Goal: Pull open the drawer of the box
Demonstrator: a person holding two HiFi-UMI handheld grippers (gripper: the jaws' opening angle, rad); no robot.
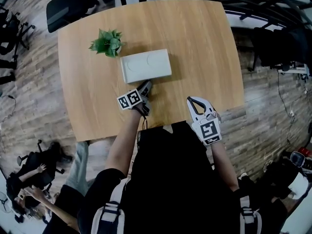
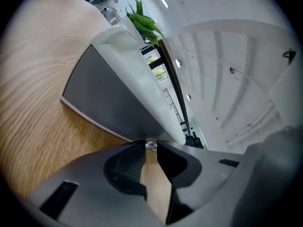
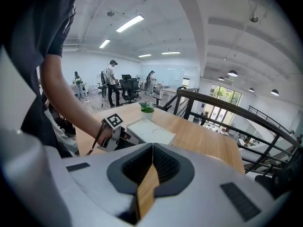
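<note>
In the head view, a flat white box (image 1: pixel 146 66) with rounded corners is being shown near the middle of a pale wood-grain table (image 1: pixel 195 38). A leafy green plant (image 1: pixel 107 43) is being seen just beside its far left corner. The left gripper (image 1: pixel 147 87) is being held at the box's near side. The right gripper (image 1: pixel 191 101) is being held over the table's near edge, apart from the box. A plank floor (image 1: pixel 34 77) is being seen around the table.

In the left gripper view, a small clear knob (image 2: pixel 150 144) on the smooth grey drawer front (image 2: pixel 104 103) is being pinched between the narrowed jaws. How far the drawer stands out cannot be judged.

In the right gripper view, the ribbed dark pads (image 3: pixel 163 162) are being pressed together with nothing between them. An open office with a dark railing (image 3: pixel 236 110) is being shown behind. The drawer front is being hidden there by the left gripper.
</note>
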